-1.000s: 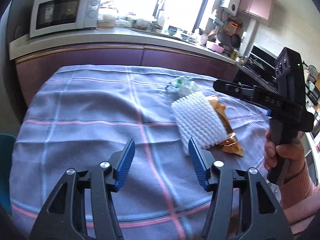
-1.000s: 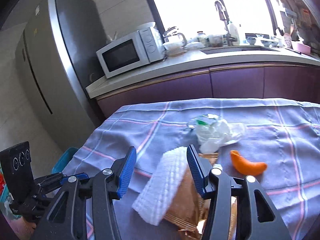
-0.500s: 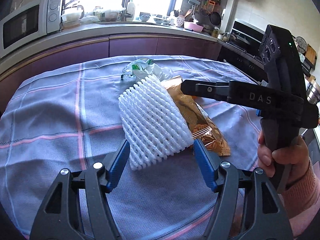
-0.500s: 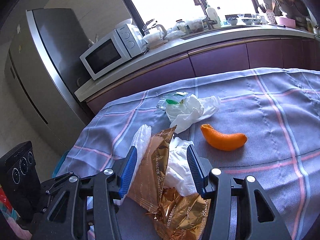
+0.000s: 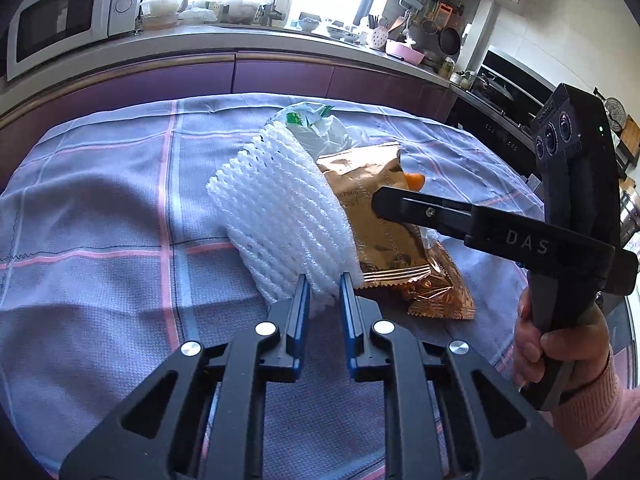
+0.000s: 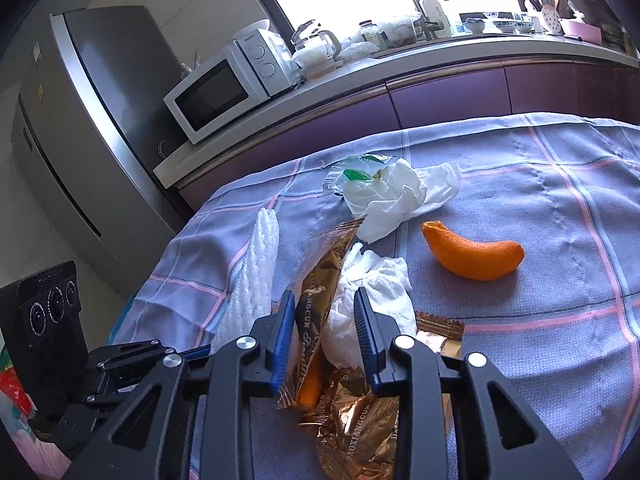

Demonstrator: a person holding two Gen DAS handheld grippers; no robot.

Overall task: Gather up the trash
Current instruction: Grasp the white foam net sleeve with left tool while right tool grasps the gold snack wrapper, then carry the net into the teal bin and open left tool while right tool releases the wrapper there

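Note:
A pile of trash lies on the checked tablecloth (image 5: 100, 208). My left gripper (image 5: 324, 292) is closing, and its blue pads pinch the near edge of the white foam net (image 5: 280, 216). Beside the net (image 6: 256, 272) stands a gold snack wrapper (image 6: 324, 272) with a crumpled white tissue (image 6: 372, 280) against it. My right gripper (image 6: 324, 320) is closing with both of these pressed between its pads. An orange peel (image 6: 472, 256) and a white plastic bag with green print (image 6: 384, 188) lie loose farther back.
A hand in a pink sleeve (image 5: 560, 344) holds the right gripper at the table's right side. A purple counter with a white microwave (image 6: 224, 88) runs behind the table. A steel fridge (image 6: 92, 120) stands at the left.
Both grippers moved in on the pile and their jaws narrowed. The left went from wide around the foam net to pinching its near edge. The right closed on the gold wrapper and tissue.

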